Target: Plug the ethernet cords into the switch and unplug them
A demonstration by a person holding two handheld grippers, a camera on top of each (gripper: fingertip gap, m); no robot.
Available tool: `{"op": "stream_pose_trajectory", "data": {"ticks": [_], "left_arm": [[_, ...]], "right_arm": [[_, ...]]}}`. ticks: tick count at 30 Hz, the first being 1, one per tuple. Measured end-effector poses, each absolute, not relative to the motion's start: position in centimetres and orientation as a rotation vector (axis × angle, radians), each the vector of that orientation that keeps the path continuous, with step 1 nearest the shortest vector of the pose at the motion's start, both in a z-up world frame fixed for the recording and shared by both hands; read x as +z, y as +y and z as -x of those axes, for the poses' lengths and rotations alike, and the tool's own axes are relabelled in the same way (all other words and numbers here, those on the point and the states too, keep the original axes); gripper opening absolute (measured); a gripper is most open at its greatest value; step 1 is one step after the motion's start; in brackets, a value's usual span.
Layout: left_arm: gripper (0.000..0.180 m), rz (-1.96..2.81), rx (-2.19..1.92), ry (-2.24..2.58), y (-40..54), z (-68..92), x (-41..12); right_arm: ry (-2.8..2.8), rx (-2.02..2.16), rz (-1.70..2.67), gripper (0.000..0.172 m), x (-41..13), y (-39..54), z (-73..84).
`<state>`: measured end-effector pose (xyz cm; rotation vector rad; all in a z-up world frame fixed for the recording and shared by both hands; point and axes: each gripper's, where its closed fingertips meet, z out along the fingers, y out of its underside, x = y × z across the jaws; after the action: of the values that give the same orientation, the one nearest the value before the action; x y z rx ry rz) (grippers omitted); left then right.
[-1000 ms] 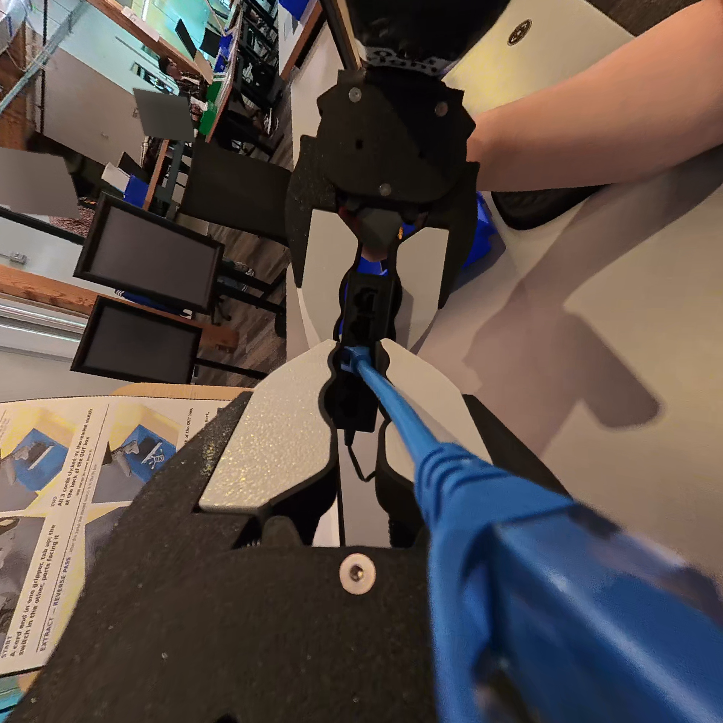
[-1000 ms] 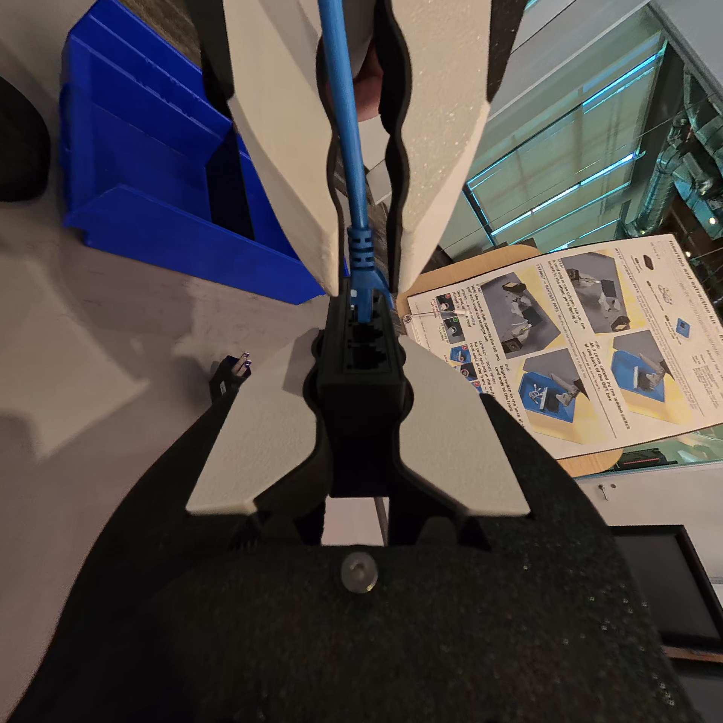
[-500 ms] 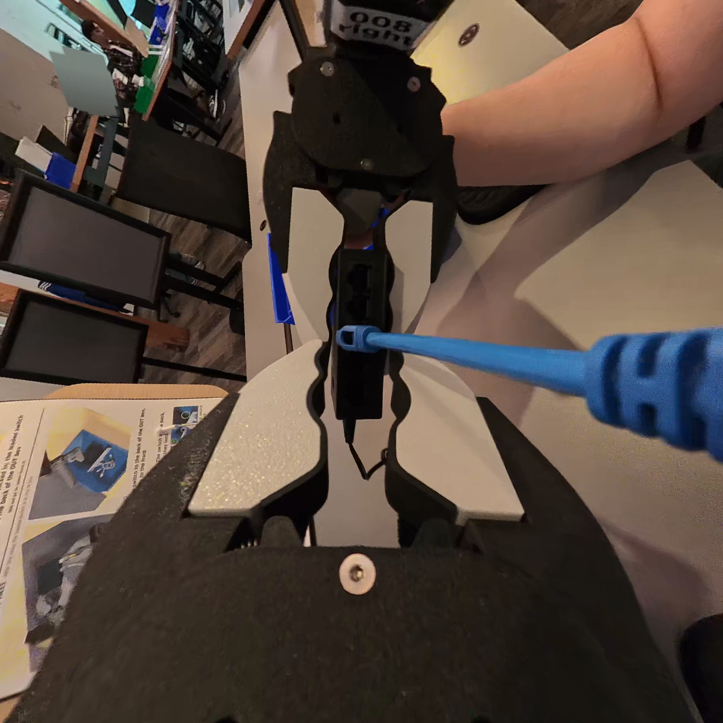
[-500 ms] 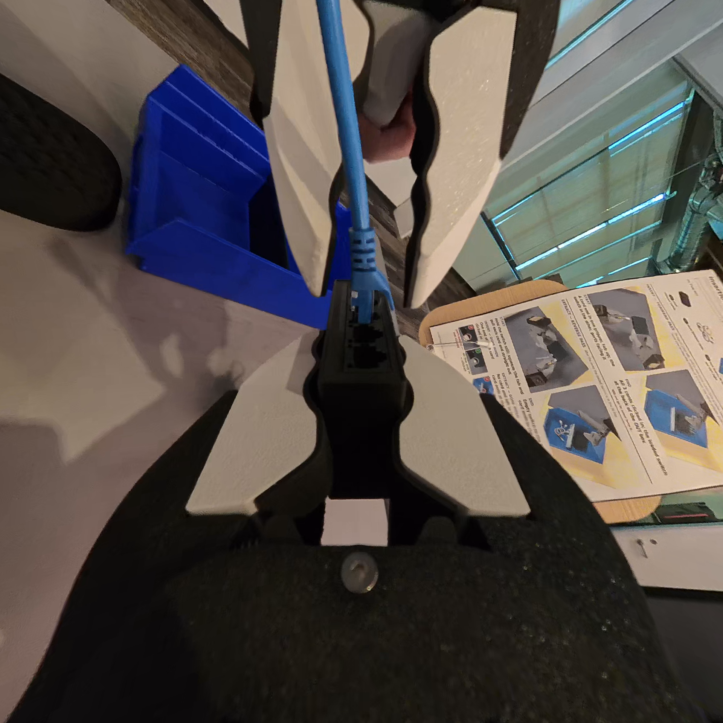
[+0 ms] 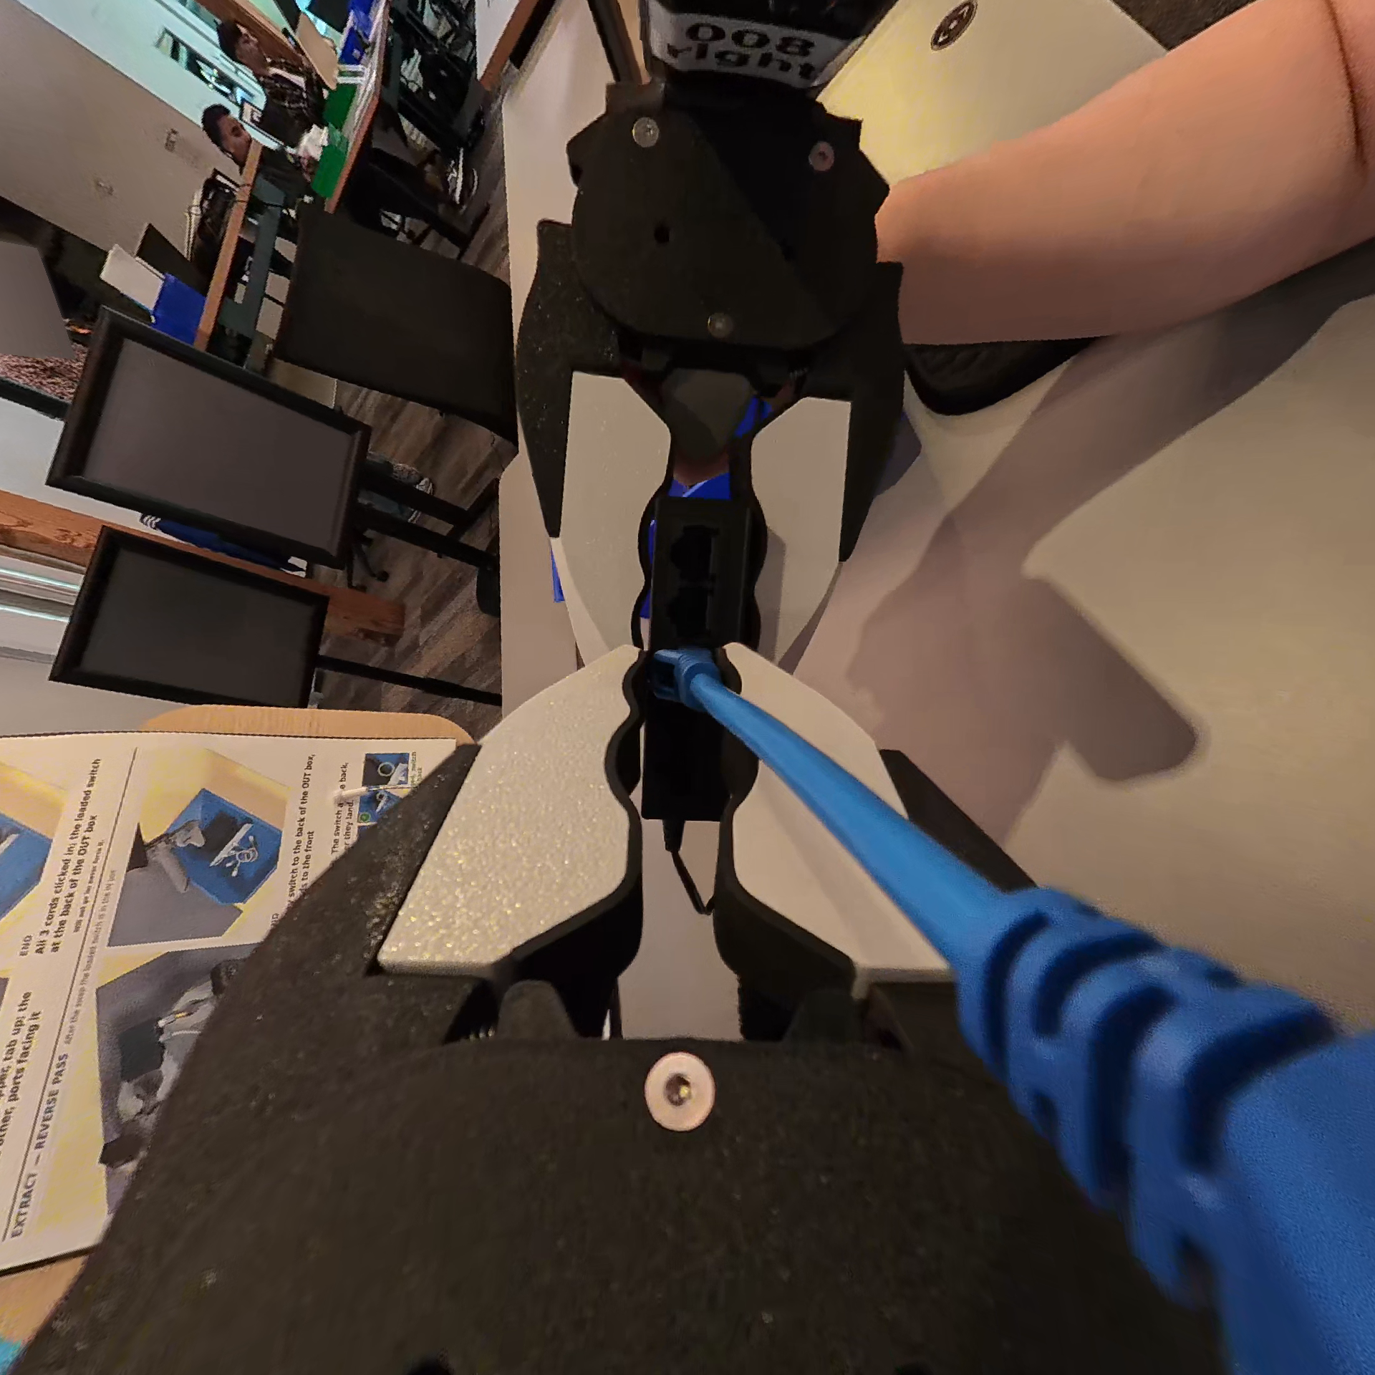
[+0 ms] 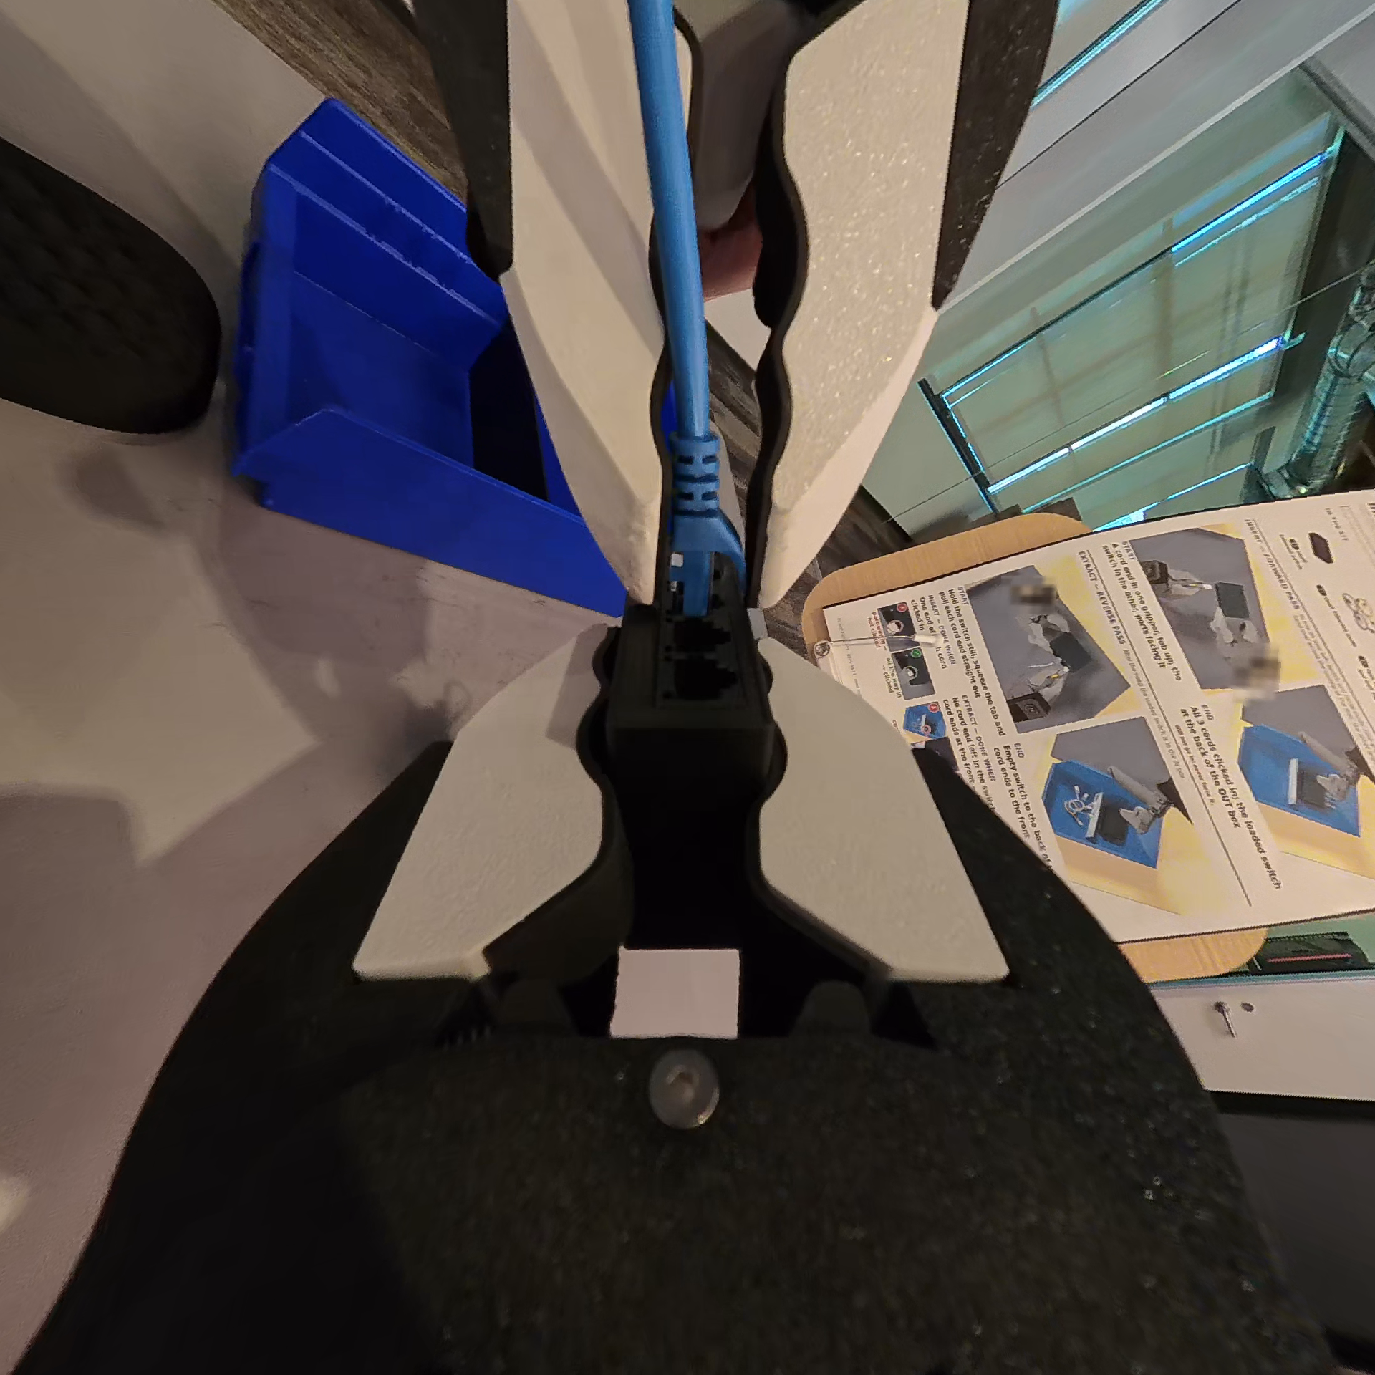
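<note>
The left gripper point(image 5: 688, 670) is clenched on the blue plug point(image 6: 699, 550) of the ethernet cord point(image 5: 833, 803), its two pads pressing the plug from both sides right at the face of the switch point(image 6: 688, 707). The right gripper point(image 6: 688, 647) grasps the black switch by its flanks and holds it in the air with the ports facing the other gripper. The plug sits in the end port, and the two ports beside it are still empty. I judge this to be the moment just at the port: either the plug is being seated, or it is gripped for pulling out; the frames alone do not tell which. In both cases the next move must go straight along the axis of the port, with the switch kept still, and for pulling out the tab must be squeezed first. The two grippers are tip to tip, so there is almost no room sideways. Under them lies the pale tabletop point(image 6: 186, 670); a blue bin point(image 6: 357, 372) stands near its far edge, and an instruction sheet point(image 6: 1116, 707) lies on a wooden board to the other side. The loose end of the cord hangs near the left camera and may catch.
</note>
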<state>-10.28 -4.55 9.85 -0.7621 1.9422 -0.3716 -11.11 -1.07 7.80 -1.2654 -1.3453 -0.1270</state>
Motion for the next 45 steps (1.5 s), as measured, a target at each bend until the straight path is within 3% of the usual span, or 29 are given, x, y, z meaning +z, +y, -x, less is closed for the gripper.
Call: {"op": "stream_pose_trajectory", "data": {"ticks": [33,45], "left_arm": [[0.014,0.732,-0.232,2.054,-3.5,12.4,7.2],[0.012,0.925,-0.320,1.928,-3.0,12.1,7.9]], "right_arm": [[-1.443,-0.063,1.357,0.030,5.0,-0.8,13.1],[-1.364,0.010,1.368,0.031,5.6,-0.2,12.9]]}}
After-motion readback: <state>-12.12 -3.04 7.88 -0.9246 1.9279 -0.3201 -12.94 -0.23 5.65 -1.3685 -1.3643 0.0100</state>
